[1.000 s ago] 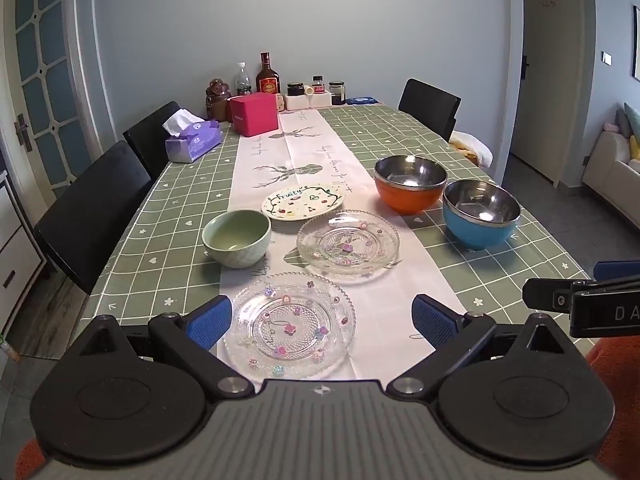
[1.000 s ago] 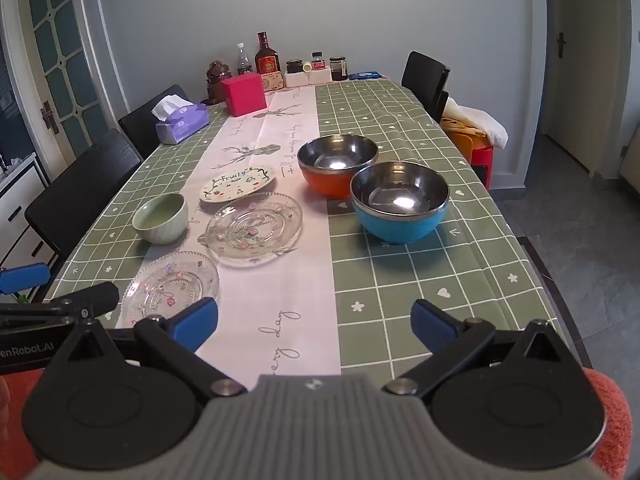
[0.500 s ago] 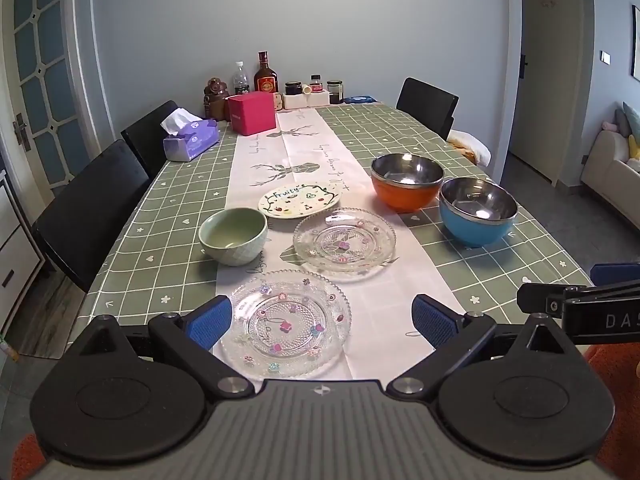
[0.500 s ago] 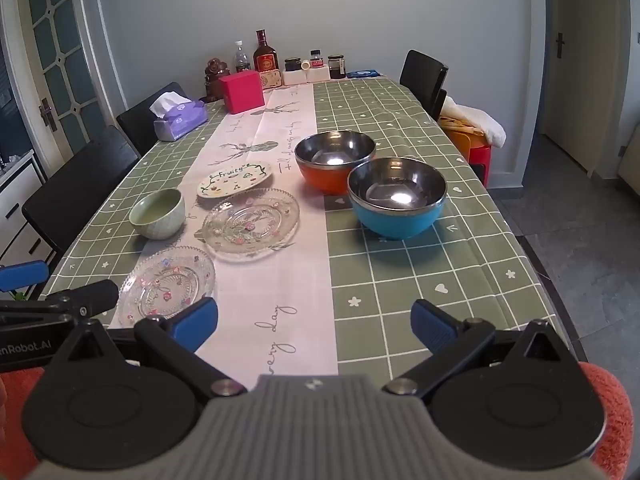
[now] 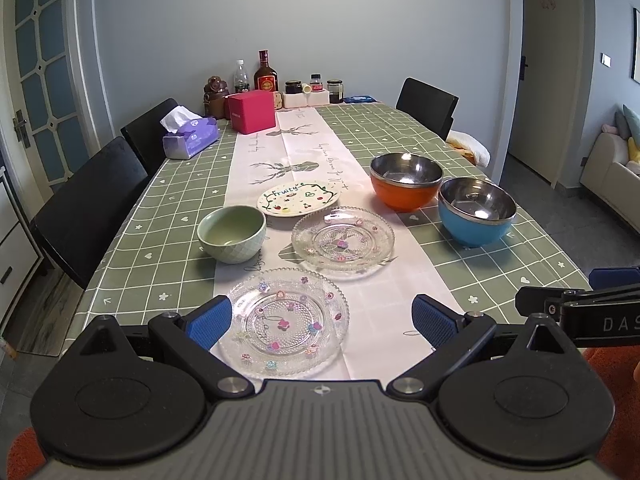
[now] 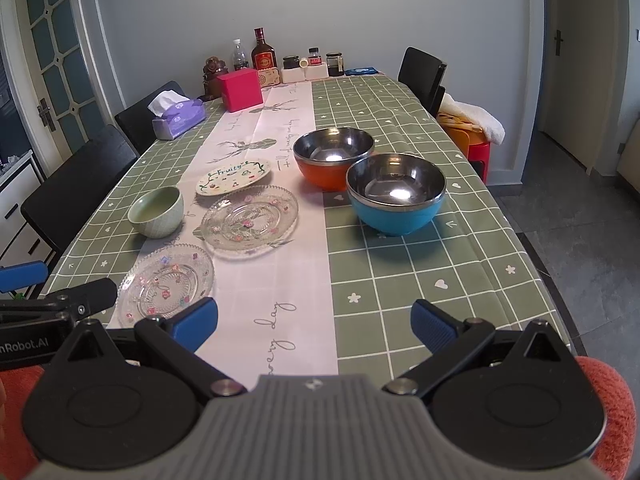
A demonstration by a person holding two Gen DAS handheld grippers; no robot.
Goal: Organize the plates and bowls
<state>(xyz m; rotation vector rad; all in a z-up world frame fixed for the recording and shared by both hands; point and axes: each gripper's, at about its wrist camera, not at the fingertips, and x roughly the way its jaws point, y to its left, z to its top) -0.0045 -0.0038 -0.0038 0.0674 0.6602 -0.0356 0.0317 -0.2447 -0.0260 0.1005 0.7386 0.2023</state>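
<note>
Two clear glass plates lie on the pink runner: the near plate (image 5: 286, 322) (image 6: 166, 286) and the far glass plate (image 5: 343, 239) (image 6: 250, 220). Behind them rests a white "Fruity" plate (image 5: 298, 199) (image 6: 234, 177). A pale green bowl (image 5: 231, 233) (image 6: 156, 211) stands to the left. An orange steel bowl (image 5: 406, 181) (image 6: 334, 157) and a blue steel bowl (image 5: 476, 211) (image 6: 395, 193) stand to the right. My left gripper (image 5: 322, 322) hangs open over the near plate at the table's front edge. My right gripper (image 6: 314, 322) is open above the runner, holding nothing.
A purple tissue box (image 5: 191, 139), a pink box (image 5: 251, 112), bottles and jars (image 5: 266, 76) crowd the table's far end. Black chairs (image 5: 86, 208) line the left side, another chair (image 5: 427, 106) the far right. A red stool with a towel (image 6: 472, 132) stands right of the table.
Both grippers have drawn back a little from the table; the dishes sit slightly higher and farther in both views. Nothing on the table has moved.
</note>
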